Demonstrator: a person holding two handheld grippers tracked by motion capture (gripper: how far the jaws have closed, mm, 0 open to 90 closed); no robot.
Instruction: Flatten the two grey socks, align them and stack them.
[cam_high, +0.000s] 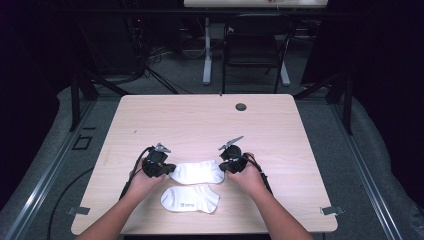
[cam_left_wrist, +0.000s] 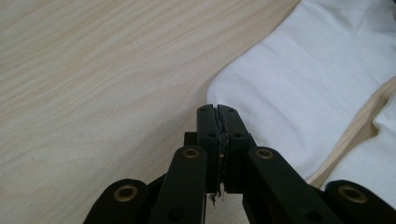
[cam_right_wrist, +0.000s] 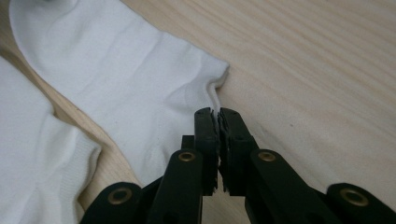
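Observation:
Two white ankle socks lie on the wooden table (cam_high: 200, 120). The farther sock (cam_high: 197, 171) lies crosswise, with the nearer sock (cam_high: 190, 198) just in front of it. My left gripper (cam_high: 169, 167) sits at the farther sock's left end and my right gripper (cam_high: 223, 166) at its right end. In the left gripper view the jaws of the left gripper (cam_left_wrist: 217, 108) are pressed together on the edge of that sock (cam_left_wrist: 299, 79). In the right gripper view the right gripper (cam_right_wrist: 218, 112) is shut on the corner of the same sock (cam_right_wrist: 130, 79).
The nearer sock (cam_left_wrist: 369, 163) shows at the lower right of the left gripper view, and the nearer sock (cam_right_wrist: 32, 154) at the lower left of the right gripper view. A round cable hole (cam_high: 241, 106) sits near the table's far edge. A black chair (cam_high: 252, 45) stands beyond the table.

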